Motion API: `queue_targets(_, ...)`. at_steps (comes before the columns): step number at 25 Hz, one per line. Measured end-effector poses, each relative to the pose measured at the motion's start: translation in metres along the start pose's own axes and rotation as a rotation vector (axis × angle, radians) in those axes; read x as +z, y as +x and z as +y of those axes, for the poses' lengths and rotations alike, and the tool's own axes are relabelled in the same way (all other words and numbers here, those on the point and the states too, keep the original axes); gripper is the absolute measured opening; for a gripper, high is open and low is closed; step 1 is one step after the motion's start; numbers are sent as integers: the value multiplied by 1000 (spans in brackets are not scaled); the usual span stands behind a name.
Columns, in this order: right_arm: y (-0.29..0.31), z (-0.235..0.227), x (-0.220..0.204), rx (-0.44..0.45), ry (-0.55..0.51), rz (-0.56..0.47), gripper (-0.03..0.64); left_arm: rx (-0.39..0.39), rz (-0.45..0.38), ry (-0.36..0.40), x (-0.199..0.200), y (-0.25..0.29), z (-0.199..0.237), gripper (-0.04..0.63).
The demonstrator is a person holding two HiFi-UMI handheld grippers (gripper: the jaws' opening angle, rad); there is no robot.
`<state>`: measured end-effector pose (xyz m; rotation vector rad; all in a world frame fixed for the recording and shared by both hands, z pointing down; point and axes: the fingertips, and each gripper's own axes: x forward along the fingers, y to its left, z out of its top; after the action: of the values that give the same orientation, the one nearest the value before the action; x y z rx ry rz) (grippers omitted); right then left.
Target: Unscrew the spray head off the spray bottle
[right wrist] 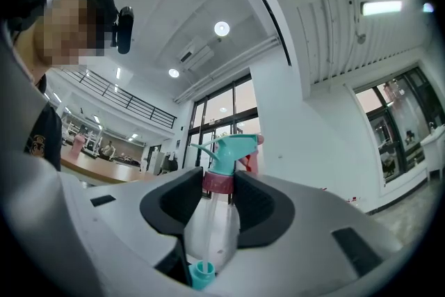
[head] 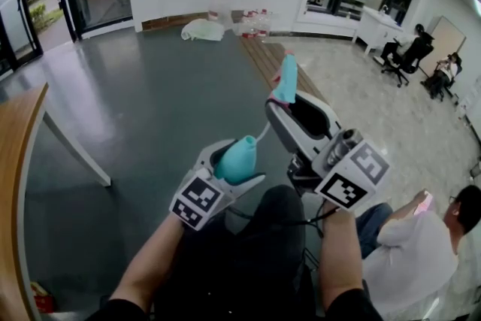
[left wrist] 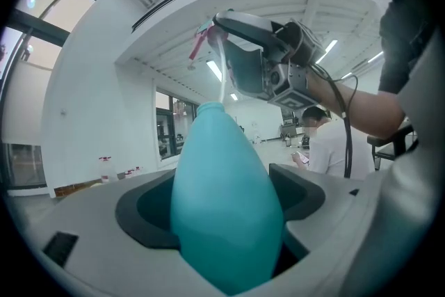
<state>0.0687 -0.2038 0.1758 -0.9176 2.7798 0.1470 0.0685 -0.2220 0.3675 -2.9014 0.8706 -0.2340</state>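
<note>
Teal plastic fills my left gripper [head: 239,164]: its jaws are clamped around the belly of the spray bottle [left wrist: 224,198], which I hold in the air over my lap with its open neck [left wrist: 211,108] pointing up and away from me. I judge the grip sits on the widest part so the body cannot twist while the top is worked. To the left, the wooden table [head: 16,154] is well apart from both hands and plays no part.

Further right and higher, my right gripper [head: 291,103] is closed on the pink collar [right wrist: 217,182] of the spray head [right wrist: 233,148], with the nozzle and trigger sticking out beyond the pads. The collar is the part that threads on, so that is where to pinch. The head is already off the neck. Only the thin dip tube [left wrist: 222,76] runs down into the bottle's mouth, so a straight pull along the bottle's axis looks like what is needed to free it.

A seated person [head: 417,252] is near my right elbow, which limits a wide swing that way. Spare bottles [head: 252,22] stand by the far wall.
</note>
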Motion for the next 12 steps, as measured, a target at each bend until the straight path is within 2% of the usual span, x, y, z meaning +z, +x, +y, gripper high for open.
queue_targets(12,-7,-3,15,-78,-54,-66,143,27,42,-3,-23,1,17,413)
